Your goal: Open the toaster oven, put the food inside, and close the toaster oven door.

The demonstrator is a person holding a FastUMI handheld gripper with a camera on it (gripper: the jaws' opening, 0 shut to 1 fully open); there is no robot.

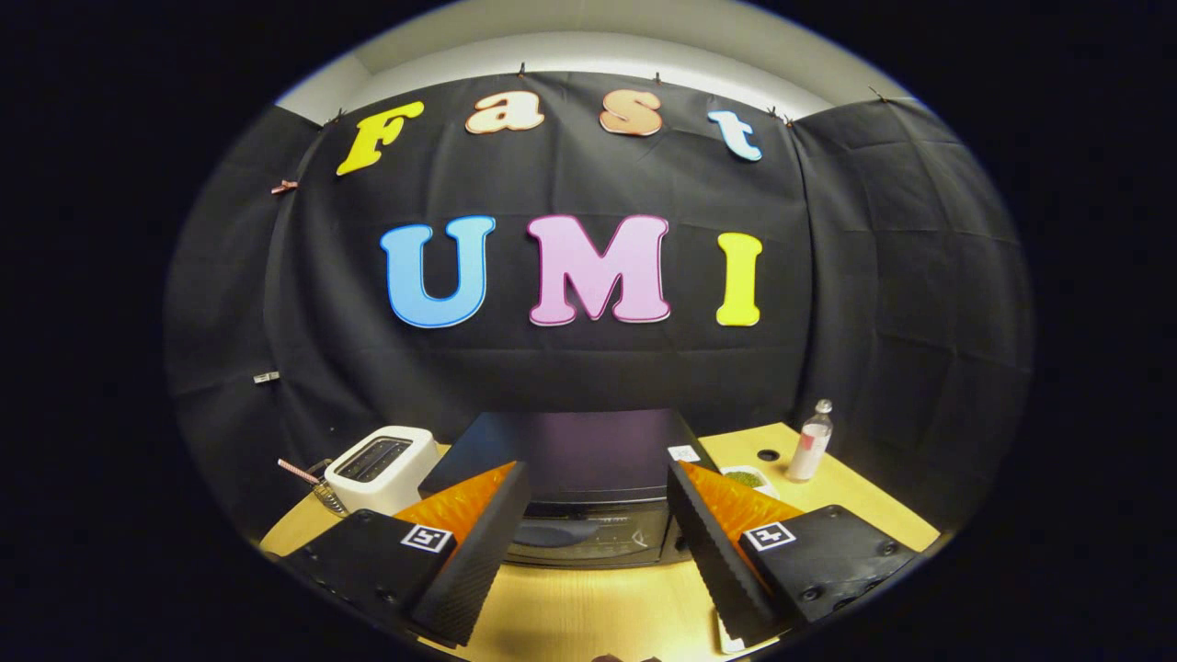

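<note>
Gripper (598,542), fingers spread and empty, faces the boxy black toaster oven (588,487) at twelve o'clock; its seemingly shut door could slip a poor hook.

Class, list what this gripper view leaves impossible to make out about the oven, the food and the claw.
- Toaster oven: its sides sit behind the open claw; the handle is too dim to see.
- Small dish beside the oven: partly behind one finger, green contents too small to identify.
- Bottle: label too small.
</note>
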